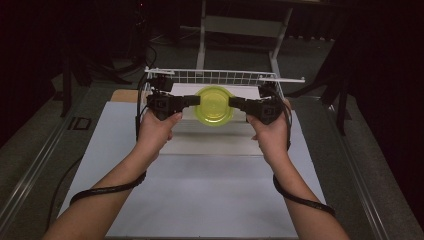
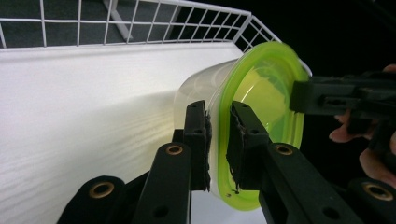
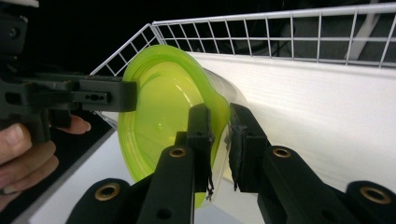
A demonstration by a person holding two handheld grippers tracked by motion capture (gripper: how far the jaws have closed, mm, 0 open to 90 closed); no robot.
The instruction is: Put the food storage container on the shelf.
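A clear round container (image 1: 213,106) with a yellow-green lid (image 2: 261,93) is held up between the two grippers, just in front of a white wire basket (image 1: 220,76) at the far end of the white surface (image 1: 200,190). The left gripper (image 1: 196,101) has its jaws clamped on the lid's rim at the container's left edge; in the left gripper view the pads pinch the rim from both sides. The right gripper (image 1: 233,103) has its jaws clamped on the opposite edge in the same way. The basket's wire walls stand close behind and to both sides of the container. A metal table frame (image 1: 240,30) rises on the dark floor beyond the basket. Cables (image 1: 107,190) trail along both forearms.
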